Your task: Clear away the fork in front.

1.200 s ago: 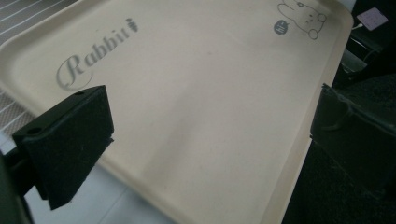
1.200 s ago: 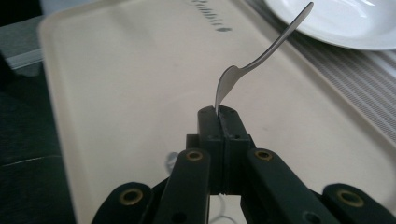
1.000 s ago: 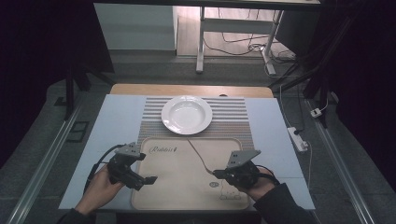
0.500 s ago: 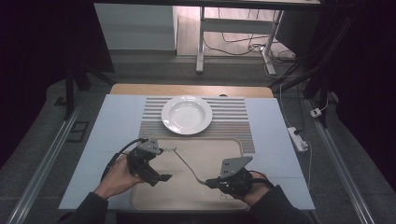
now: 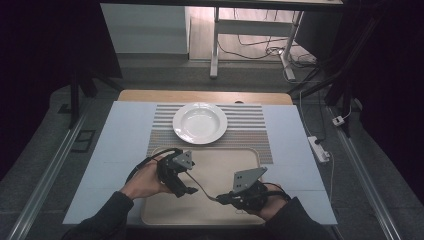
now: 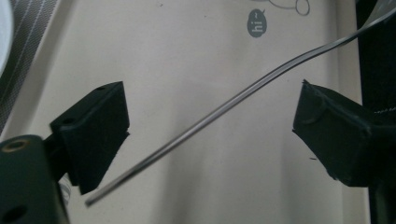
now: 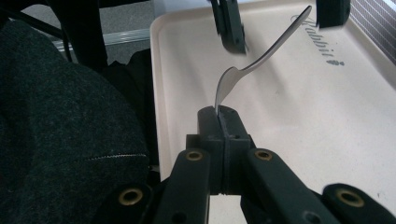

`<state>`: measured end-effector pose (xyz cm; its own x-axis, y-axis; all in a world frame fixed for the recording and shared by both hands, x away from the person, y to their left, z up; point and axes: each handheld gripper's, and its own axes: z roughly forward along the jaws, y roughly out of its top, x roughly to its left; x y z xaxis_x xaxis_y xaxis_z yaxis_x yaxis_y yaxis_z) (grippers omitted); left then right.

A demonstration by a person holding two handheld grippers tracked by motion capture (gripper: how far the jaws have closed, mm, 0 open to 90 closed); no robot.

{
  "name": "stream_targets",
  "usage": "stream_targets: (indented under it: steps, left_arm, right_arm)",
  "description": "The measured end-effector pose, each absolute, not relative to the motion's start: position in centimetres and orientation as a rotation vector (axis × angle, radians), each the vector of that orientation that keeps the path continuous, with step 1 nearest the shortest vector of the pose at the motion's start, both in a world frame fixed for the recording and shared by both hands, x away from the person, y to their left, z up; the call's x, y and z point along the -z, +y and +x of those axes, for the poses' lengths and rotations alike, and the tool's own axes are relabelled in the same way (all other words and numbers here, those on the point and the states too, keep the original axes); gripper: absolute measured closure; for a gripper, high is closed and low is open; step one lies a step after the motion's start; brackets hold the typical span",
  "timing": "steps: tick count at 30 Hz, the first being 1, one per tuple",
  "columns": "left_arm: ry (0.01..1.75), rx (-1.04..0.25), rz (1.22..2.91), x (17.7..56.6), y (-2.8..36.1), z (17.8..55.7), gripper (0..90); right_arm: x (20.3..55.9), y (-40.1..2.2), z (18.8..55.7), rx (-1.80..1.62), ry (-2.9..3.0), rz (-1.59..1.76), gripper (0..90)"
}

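Since the earlier picture, the left gripper (image 5: 182, 187) has been carried across the beige plastic tray (image 5: 225, 165) toward the right gripper (image 5: 226, 198), and the thin silver metal spoon (image 5: 200, 185) is now found between its black jaws. The spoon is gripped at its bowl end by the right gripper, whose jaws are pressed tight together on it in the right gripper view (image 7: 219, 114). From there the spoon (image 7: 261, 56) is stretched up and away over the tray (image 7: 299, 116), with its handle pointing to the left gripper. In the left gripper view the handle (image 6: 224, 112) is seen crossing the gap on a slant, and it is not touched by either jaw. Those jaws have just been closing a little, but they are spread wide apart and nothing is squeezed. A round white bowl-like plate (image 5: 200, 123) is set on a grey striped mat (image 5: 250, 132) beyond the tray, well apart from both grippers.
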<state>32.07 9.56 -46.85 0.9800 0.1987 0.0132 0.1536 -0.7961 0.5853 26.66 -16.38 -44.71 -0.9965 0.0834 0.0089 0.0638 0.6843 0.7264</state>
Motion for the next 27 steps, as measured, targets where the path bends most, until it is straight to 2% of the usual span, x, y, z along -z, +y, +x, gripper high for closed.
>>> stream_targets:
  steps: [9, 12, 19, 27]
  left_arm:
    - [0.086, -0.073, 2.563, 46.57, 9.01, 32.13, 47.1]
    - [0.042, -0.053, 2.573, 46.47, 8.97, 32.19, 54.7]
    - [-0.021, 0.007, 2.580, 46.67, 8.85, 32.29, 64.1]
    - [-0.160, -0.011, 2.624, 46.87, 8.48, 31.88, 72.4]
  right_arm:
    - [44.49, -16.54, 26.87, -1.228, 2.880, 0.092, 89.8]
    - [44.47, -16.55, 26.98, -1.220, 2.891, 0.076, 89.8]
    - [44.48, -16.57, 27.10, -1.224, 2.921, 0.045, 89.8]
    - [44.60, -16.56, 27.29, -1.208, 2.953, -0.014, 89.7]
